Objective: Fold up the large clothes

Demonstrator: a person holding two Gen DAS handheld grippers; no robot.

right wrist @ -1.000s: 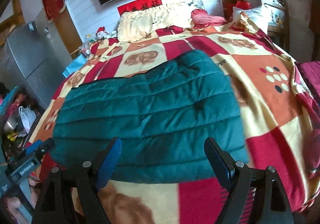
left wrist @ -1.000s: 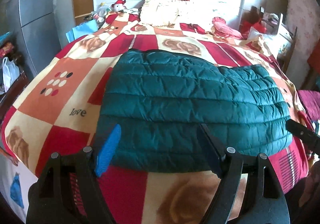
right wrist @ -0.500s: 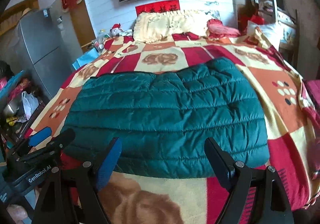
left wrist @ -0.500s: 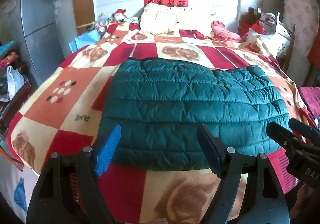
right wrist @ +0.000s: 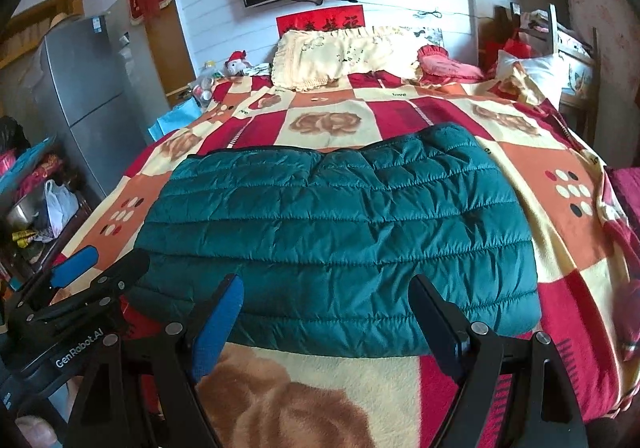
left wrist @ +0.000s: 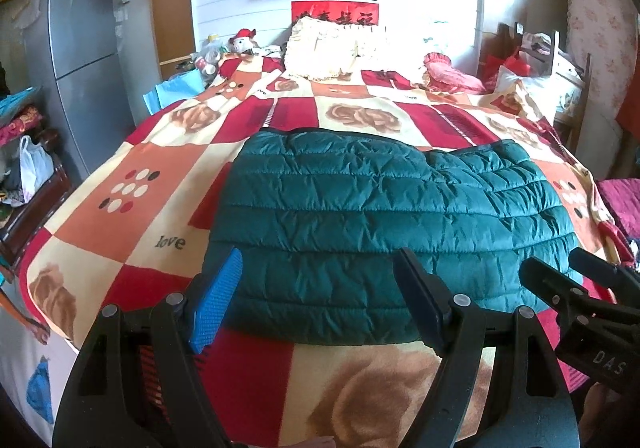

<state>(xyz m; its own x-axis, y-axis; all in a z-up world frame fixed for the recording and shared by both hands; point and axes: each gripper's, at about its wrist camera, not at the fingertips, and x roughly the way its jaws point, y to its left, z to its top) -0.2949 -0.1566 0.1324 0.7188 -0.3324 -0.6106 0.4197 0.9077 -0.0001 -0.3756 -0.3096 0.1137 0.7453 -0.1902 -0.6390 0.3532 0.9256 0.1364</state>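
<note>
A dark green quilted puffer jacket (left wrist: 384, 224) lies folded flat on the patchwork bed blanket (left wrist: 132, 184); it also shows in the right wrist view (right wrist: 340, 232). My left gripper (left wrist: 320, 288) is open and empty, held just above the jacket's near edge. My right gripper (right wrist: 328, 312) is open and empty, also over the near edge. The right gripper shows at the right of the left wrist view (left wrist: 576, 288), and the left gripper at the left of the right wrist view (right wrist: 96, 272).
Cream pillows (left wrist: 340, 44) and a pink cushion (left wrist: 448, 72) lie at the head of the bed. A grey fridge (left wrist: 76, 60) and a cluttered shelf (left wrist: 28, 176) stand left. A chair with bedding (left wrist: 552, 64) stands right.
Both grippers have drawn back from the jacket toward the foot of the bed and come closer together. The jacket has not moved.
</note>
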